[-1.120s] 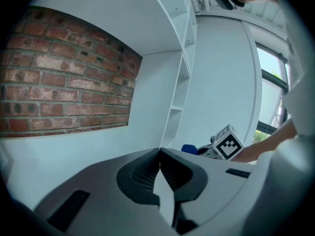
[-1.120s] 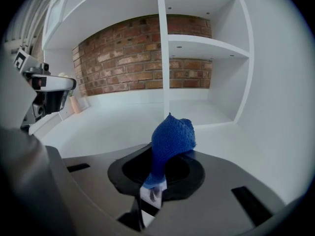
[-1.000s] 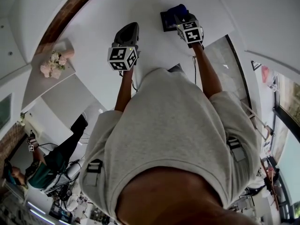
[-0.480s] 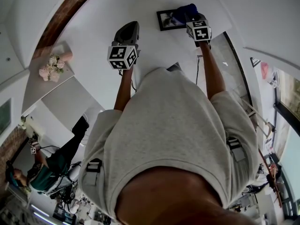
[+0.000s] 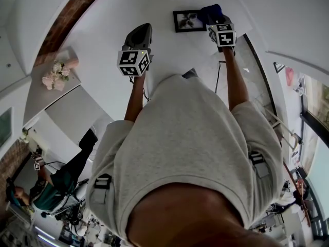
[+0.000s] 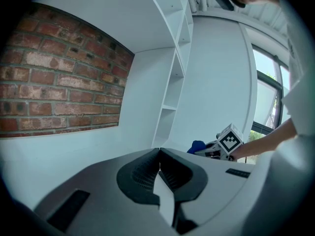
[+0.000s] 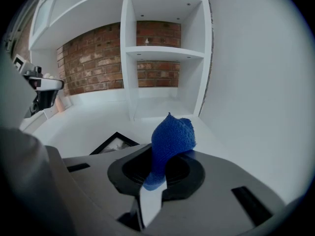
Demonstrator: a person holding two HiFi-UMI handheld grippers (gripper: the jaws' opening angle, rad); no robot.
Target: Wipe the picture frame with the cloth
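Note:
A black picture frame (image 5: 188,20) lies flat on the white table top (image 5: 154,4); its corner shows in the right gripper view (image 7: 114,141). My right gripper (image 5: 215,15) is shut on a blue cloth (image 7: 170,141), which bunches up out of the jaws. It hangs just to the right of the frame, and the cloth (image 5: 209,11) sits at the frame's right edge. My left gripper (image 5: 140,35) is shut with nothing in it, off to the left of the frame. From the left gripper view the right gripper (image 6: 224,144) shows with the cloth (image 6: 197,145).
White shelves (image 7: 162,53) with a brick back wall stand beyond the table. A pink flower bunch (image 5: 57,72) sits on a lower surface to the left. Another person (image 5: 51,181) sits at bottom left.
My right gripper has slid to the right with the cloth, off the picture frame, uncovering the picture. The left gripper has stayed put.

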